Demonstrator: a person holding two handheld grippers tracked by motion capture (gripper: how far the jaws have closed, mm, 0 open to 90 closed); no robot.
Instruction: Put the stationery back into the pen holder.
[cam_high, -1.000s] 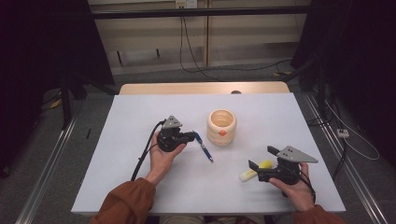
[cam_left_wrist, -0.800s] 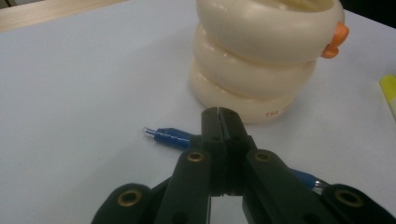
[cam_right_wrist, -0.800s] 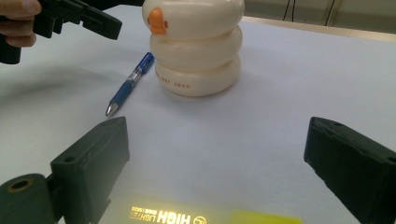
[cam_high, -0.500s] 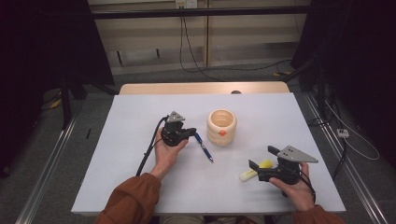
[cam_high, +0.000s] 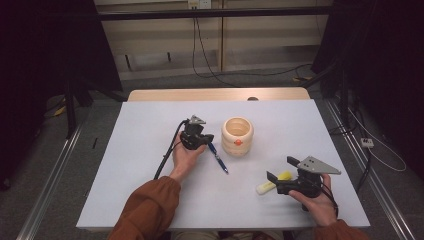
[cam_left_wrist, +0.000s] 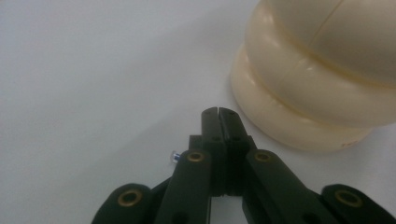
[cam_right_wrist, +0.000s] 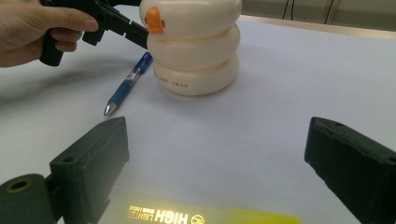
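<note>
I have the blue pen (cam_high: 218, 157) lying flat on the white surface (cam_high: 150, 150), its top end just under my left gripper (cam_high: 206, 141) and its metal tip pointing back toward me, close beside the cream holder (cam_high: 237, 136). In the left gripper view the jaws are pressed fully together with nothing between them; a small glimpse of the pen's end (cam_left_wrist: 175, 156) sits off to one side of the linkage, so I judge the pen is not gripped, only lined up for a pick or a nudge toward the holder.

The holder is a stack of rounded rings with an open mouth on top, standing upright mid-surface, which makes it the likely place for the pen. Its orange beak-like knob (cam_right_wrist: 154, 18) faces me, and small orange print on the bottom ring reads something like "BABY SWAN" (cam_right_wrist: 178, 82), though the first word is hard to make out.

My right gripper (cam_high: 279, 168) rests low near the front edge, jaws wide apart and straddling a yellow highlighter (cam_high: 273, 182) without pressing on it. In the right gripper view the barrel's print appears upside down, reading "HIGH LIGHTER" (cam_right_wrist: 161, 215).
</note>
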